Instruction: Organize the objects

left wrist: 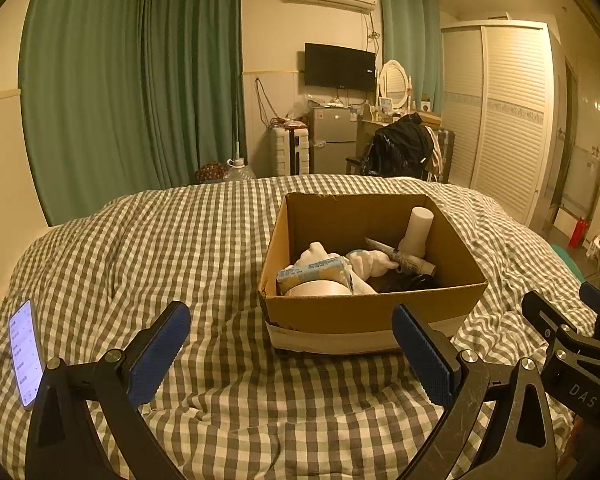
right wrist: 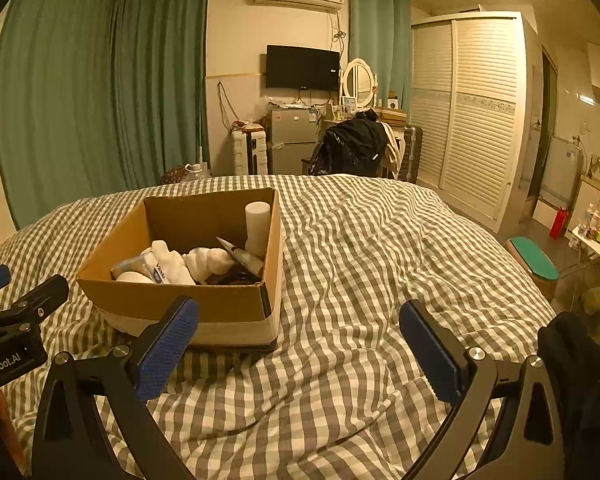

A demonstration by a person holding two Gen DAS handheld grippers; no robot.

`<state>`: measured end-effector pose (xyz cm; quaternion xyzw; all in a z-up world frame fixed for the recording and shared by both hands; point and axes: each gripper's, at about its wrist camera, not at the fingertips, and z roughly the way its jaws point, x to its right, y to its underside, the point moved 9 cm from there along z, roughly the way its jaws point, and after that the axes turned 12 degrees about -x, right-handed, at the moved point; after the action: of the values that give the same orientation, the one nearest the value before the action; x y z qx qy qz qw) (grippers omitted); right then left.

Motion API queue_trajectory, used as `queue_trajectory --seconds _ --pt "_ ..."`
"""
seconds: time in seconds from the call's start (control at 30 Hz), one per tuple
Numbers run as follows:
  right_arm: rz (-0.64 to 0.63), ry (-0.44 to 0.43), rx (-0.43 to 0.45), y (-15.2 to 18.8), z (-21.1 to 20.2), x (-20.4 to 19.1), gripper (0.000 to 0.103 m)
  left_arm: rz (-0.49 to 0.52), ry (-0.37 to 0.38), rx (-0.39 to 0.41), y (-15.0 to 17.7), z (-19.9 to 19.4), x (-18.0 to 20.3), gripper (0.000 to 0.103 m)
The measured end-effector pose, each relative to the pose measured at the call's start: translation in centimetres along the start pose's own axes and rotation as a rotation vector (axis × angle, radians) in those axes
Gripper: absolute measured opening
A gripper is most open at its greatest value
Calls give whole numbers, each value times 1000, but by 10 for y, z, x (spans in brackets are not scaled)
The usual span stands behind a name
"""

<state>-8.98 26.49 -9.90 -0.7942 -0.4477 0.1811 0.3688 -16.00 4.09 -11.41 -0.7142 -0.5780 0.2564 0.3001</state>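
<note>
Left wrist view, read from left to right, using the cardboard box (left wrist: 374, 312) as landmark. Far to the left of the box a phone (left wrist: 26, 354) lies lit on the checked bed cover (left wrist: 172, 248), close by the left gripper (left wrist: 292, 354). That gripper hangs low over the bed, just short of the box's near wall. Its fingers (left wrist: 160, 354) are spread wide and hold nothing. Part of the other tool shows to the right of the box.

Inside the box, left to right: a pale rounded lid or bowl against the near wall, with a tissue packet (left wrist: 314, 274) lying on top of it; crumpled white cloth (left wrist: 370, 262) in the middle; a tube (left wrist: 404, 258) lying slantwise; and a white cylinder (left wrist: 418, 230) standing upright toward the far right corner. Something dark lies on the bottom, too shadowed to identify.

Right wrist view shows the same box to the left, and the right gripper (right wrist: 298, 354) over bare bed cover right of it, fingers (right wrist: 430, 354) likewise parted and empty.

Assessment: the task's things appear gathered in the box, and no loose item other than the phone is seen on the bed. Both tools idle, wide apart, suggests either a pause between items or that the sorting is near its end. The box sits on soft, rumpled bedding, so a push on one wall may tip or slide it. The upright cylinder looks the likeliest item to topple.
</note>
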Motion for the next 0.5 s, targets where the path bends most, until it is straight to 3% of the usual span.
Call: queue_trajectory --seconds 0.5 --pt "-4 5 -10 3 3 -2 101 20 -21 1 2 3 1 103"
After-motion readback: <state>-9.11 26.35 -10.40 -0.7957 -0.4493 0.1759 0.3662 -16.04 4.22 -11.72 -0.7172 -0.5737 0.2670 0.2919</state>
